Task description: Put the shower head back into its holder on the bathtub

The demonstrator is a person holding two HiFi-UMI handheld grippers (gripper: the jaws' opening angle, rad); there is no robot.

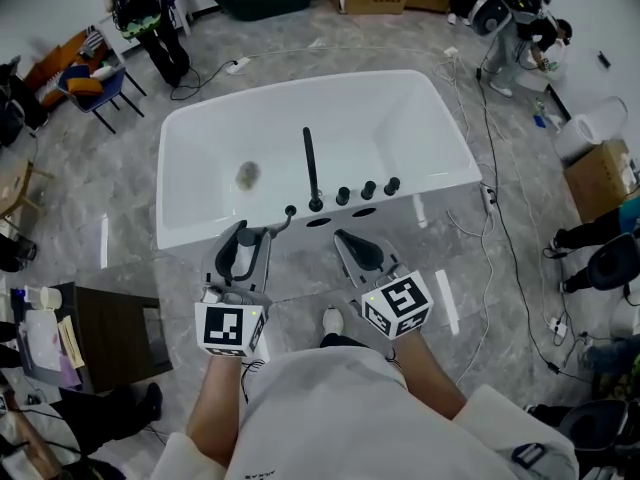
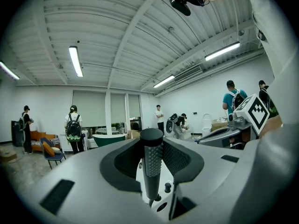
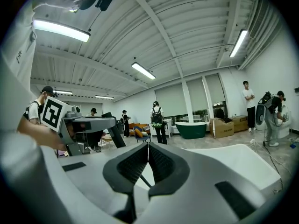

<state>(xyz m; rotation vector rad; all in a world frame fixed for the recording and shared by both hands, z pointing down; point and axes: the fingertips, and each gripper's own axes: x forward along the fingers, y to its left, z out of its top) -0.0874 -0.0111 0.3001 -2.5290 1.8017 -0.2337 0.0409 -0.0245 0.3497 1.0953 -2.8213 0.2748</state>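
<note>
Shower head, its handle upright, is clamped in the left gripper just short of the bathtub, whose black rim fittings, likely including the holder, lie ahead and slightly right; the right gripper is clenched and empty.

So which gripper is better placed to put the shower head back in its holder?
Left. The left gripper grips the shower head just short of the bathtub's near rim, while the right gripper is shut on nothing.
</note>
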